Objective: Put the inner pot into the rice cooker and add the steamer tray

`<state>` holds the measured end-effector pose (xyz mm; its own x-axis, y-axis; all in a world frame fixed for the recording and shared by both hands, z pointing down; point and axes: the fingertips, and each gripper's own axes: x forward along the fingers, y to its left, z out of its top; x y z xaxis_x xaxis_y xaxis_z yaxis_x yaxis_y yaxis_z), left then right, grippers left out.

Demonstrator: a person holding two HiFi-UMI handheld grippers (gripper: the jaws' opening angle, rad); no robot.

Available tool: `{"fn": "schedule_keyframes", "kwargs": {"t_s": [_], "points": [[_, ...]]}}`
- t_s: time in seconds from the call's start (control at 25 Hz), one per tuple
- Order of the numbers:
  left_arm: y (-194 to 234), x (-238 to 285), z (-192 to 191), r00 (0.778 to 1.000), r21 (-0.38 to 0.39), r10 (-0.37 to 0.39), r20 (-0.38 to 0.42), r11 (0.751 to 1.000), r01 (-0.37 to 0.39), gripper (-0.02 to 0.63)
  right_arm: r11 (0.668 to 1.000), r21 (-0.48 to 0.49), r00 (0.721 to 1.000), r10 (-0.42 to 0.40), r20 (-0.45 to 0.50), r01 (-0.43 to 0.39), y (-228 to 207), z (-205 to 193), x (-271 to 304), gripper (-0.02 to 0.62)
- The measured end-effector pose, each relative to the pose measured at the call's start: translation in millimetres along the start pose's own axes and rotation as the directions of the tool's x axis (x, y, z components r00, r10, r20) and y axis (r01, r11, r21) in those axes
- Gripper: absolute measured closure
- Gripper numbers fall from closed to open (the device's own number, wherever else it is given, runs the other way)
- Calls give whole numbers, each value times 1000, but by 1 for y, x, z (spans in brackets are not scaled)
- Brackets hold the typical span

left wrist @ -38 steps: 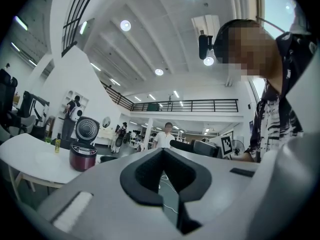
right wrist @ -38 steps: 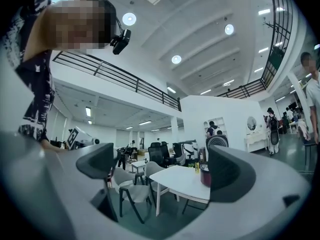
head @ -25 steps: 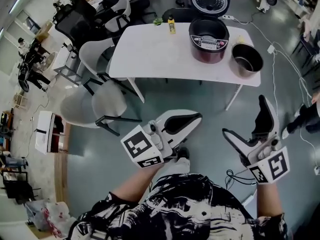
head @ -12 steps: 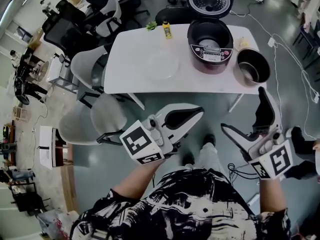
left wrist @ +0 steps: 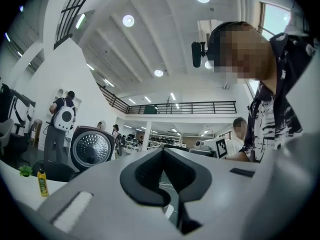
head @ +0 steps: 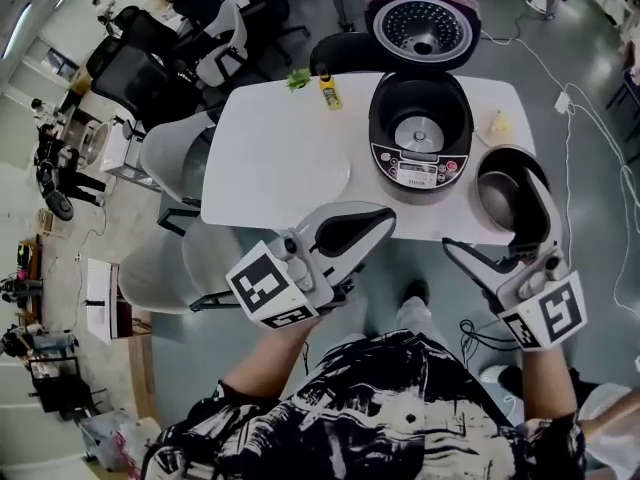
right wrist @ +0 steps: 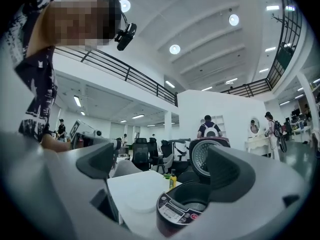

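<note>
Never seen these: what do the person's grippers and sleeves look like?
The left gripper and right gripper: pale grey, black jaw linings, each with a white cube of black square markers. The shirt: short sleeves, black and white print.

Person: short-sleeve shirt (head: 400, 408), blk/white abstract print. Small blk cam (left wrist: 198, 54) worn at head.
L gripper (head: 388, 212): lt-grey moulded plastic shell, blk jaw pads. L marker cube (head: 268, 286) at rear, white w/ blk square codes.
R gripper (head: 490, 218): same grey shell, blk pads. R marker cube (head: 545, 316), same codes.
</note>
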<state>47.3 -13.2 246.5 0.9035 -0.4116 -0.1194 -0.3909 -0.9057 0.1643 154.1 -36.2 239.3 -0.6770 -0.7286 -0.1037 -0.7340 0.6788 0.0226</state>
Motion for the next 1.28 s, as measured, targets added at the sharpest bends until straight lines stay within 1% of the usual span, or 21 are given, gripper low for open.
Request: {"fn": "schedule_keyframes", "kwargs": {"t_s": [0.16, 0.28, 0.4, 0.52, 0.6, 0.68, 0.8, 0.92, 1.0, 1.08, 1.16, 1.28], "points": [[51, 31, 4, 999, 1, 49, 8, 999, -49, 601, 1000, -7, 1000, 7, -29, -7, -63, -12, 32, 55], [77, 35, -2, 998, -17, 60, 1, 998, -60, 601, 1000, -6, 998, -23, -59, 22, -94, -28, 48, 55], [94, 37, -3, 999, -20, 38, -2, 999, -38, 601, 997, -20, 993, -82, -80, 80, -118, -39, 57, 55], [109, 42, -2, 1000, -29, -7, -11, 1000, 6, 601, 987, -41, 982, -156, -107, 152, -143, -49, 59, 55], [117, 46, 0, 999, -29, -35, -12, 999, 34, 601, 977, -63, 968, -212, -135, 205, -165, -58, 55, 55], [125, 49, 2, 999, -31, -52, -11, 998, 52, 601, 960, -87, 945, -277, -174, 265, -193, -72, 44, 55], [135, 52, -1, 998, -45, -68, -19, 997, 67, 601, 927, -102, 892, -375, -251, 361, -237, -103, 19, 55], [141, 55, -5, 996, -63, -79, -29, 995, 77, 601, 889, -92, 826, -452, -338, 449, -275, -142, -16, 55], [144, 56, -6, 996, -69, -86, -33, 994, 83, 601, 863, -77, 776, -484, -404, 498, -294, -173, -37, 55], [146, 58, -8, 995, -72, -90, -37, 994, 88, 601, 839, -53, 725, -499, -475, 542, -309, -207, -57, 55], [147, 60, -9, 995, -76, -93, -40, 993, 90, 601, 808, -17, 666, -497, -556, 589, -320, -245, -78, 55], [151, 60, -12, 995, -83, -87, -42, 993, 84, 601, 745, 51, 569, -462, -681, 666, -329, -305, -107, 55]]}}
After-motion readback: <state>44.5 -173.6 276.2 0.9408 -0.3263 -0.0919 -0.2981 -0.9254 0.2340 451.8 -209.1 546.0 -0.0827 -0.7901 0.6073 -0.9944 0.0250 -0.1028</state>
